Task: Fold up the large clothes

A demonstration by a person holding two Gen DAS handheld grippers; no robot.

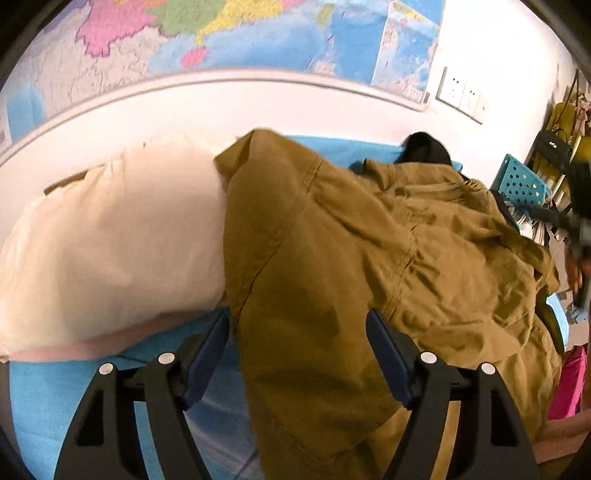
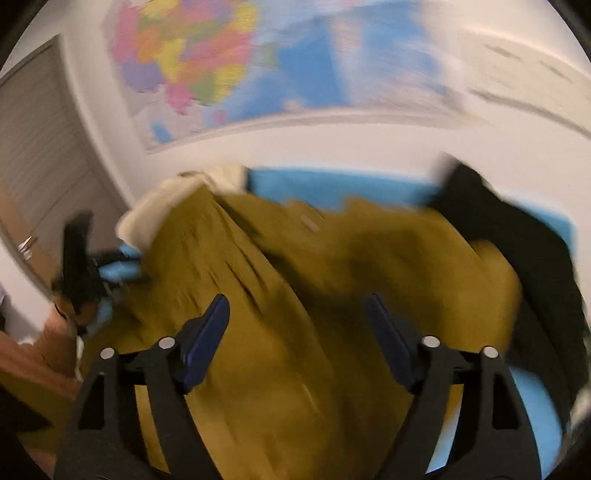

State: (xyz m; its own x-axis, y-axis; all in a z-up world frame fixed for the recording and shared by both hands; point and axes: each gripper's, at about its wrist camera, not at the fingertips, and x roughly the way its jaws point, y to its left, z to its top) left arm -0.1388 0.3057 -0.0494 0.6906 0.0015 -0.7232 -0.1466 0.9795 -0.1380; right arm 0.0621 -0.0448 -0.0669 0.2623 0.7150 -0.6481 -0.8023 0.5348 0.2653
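A large olive-brown jacket (image 1: 332,258) lies crumpled across a blue bed sheet (image 1: 37,398). My left gripper (image 1: 297,332) hangs open just above the jacket's near part, and its blue pads do not press the cloth. In the blurred right wrist view the same jacket (image 2: 295,258) fills the middle. My right gripper (image 2: 295,306) stands open over it with nothing pinched. At the left edge of that view the left gripper (image 2: 77,258) shows dark, with a hand (image 2: 59,332) below it.
A cream pillow (image 1: 110,251) lies left of the jacket, and a black garment (image 1: 424,147) sits at its far end. A wall map (image 1: 258,29) hangs behind the bed. A teal perforated basket (image 1: 521,181), bags and a pink item (image 1: 569,384) crowd the right side.
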